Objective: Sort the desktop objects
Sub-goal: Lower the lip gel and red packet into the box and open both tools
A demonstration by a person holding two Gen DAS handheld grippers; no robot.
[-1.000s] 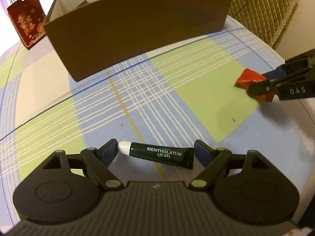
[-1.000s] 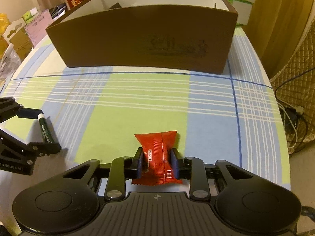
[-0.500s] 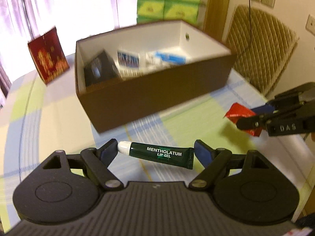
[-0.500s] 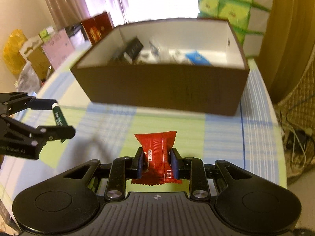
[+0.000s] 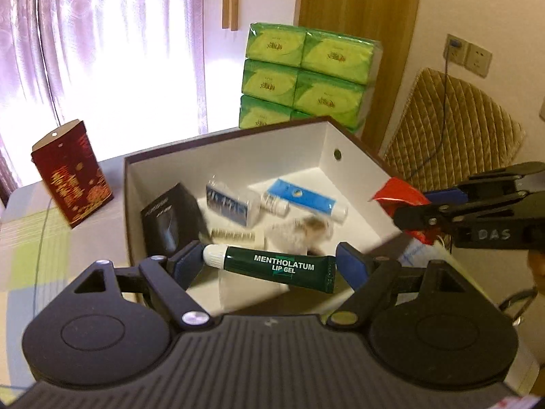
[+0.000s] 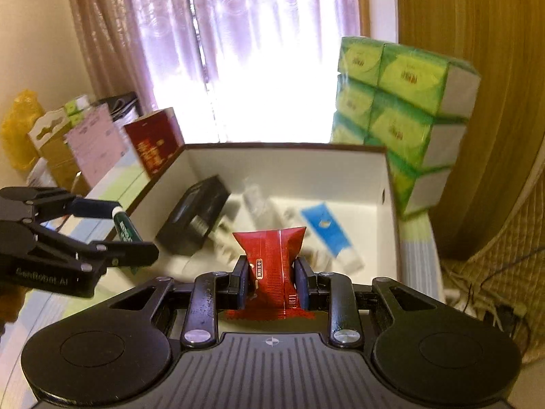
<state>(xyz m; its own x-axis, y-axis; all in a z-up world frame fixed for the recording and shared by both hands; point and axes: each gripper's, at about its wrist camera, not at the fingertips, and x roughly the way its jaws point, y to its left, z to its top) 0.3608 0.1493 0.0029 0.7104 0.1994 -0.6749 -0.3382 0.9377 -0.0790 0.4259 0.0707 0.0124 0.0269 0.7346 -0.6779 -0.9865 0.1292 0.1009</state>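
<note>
Presently my left gripper (image 5: 270, 266) was clamped endwise on the dark green lip gel tube (image 5: 277, 268), one blue pad on the white cap, the other on the crimped tail. Its long axis ran crosswise between the fingers, cap toward the left of the left wrist view, tail slightly lower on the right. White lettering read MENTHOLATUM LIP GEL, upright to the camera. From the right wrist view I saw the same tube (image 6: 126, 226) nearly upright in the picture, cap uppermost. It hung in the air over the near left part of the brown cardboard box with white inside walls (image 5: 238, 156).

My right gripper (image 6: 271, 284) was closed tight on the red foil sachet (image 6: 270, 259), pads pinching its lower middle. The sachet's long axis pointed straight ahead along the fingers, flared top forward, a centre seam running its length, crimped bottom edge behind the pads. It hung over the box's near wall.

Inside the box I noted a black carton (image 5: 172, 220), a clear bottle with a blue label (image 5: 231, 204), a blue and white tube (image 5: 306, 201) and a small white tube (image 5: 276, 204); a pale furry thing was too blurred to identify. A dark red gift box with gold print (image 5: 71, 177) stood on the plaid tablecloth (image 5: 30, 238) left of the box. Stacked green tissue packs (image 5: 306, 78) stood behind it.
</note>
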